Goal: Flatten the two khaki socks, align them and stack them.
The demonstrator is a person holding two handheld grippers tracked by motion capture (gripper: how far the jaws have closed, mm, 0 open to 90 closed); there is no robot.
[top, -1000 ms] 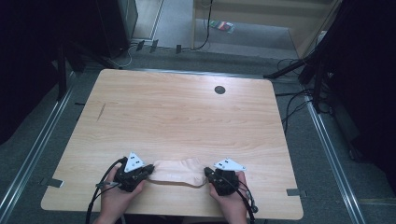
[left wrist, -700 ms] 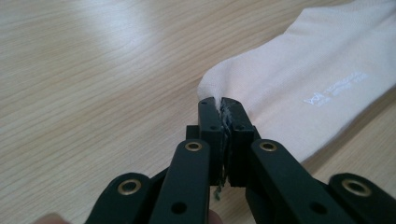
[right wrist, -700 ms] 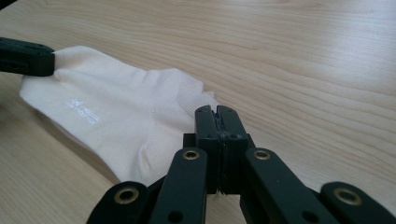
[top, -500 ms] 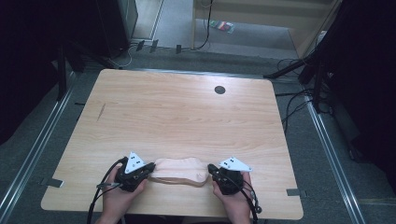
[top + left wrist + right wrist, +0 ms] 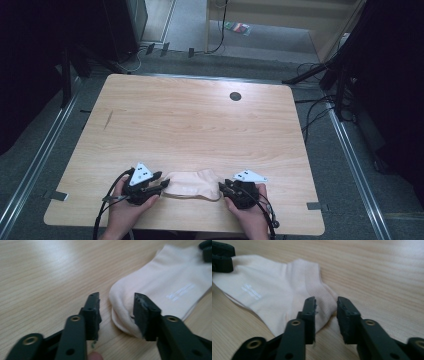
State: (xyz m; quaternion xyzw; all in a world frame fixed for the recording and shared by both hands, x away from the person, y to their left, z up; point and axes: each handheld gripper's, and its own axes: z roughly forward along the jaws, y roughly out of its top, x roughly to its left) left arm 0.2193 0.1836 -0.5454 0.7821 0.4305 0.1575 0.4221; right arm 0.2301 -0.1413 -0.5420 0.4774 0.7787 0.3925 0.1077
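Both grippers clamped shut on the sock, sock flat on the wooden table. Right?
Not clamped: the left gripper and right gripper have just been opening, pads off the cream sock, as both gripper views show. It does lie flat on the wooden table.

A cream sock (image 5: 192,183) with a faint white mark lies on the light wood-grain table (image 5: 200,125); both grippers (image 5: 145,186) (image 5: 235,192) are black.

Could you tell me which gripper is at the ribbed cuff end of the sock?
The right gripper: its jaws straddle the sock's ribbed cuff, while the left gripper is at the smooth rounded toe.
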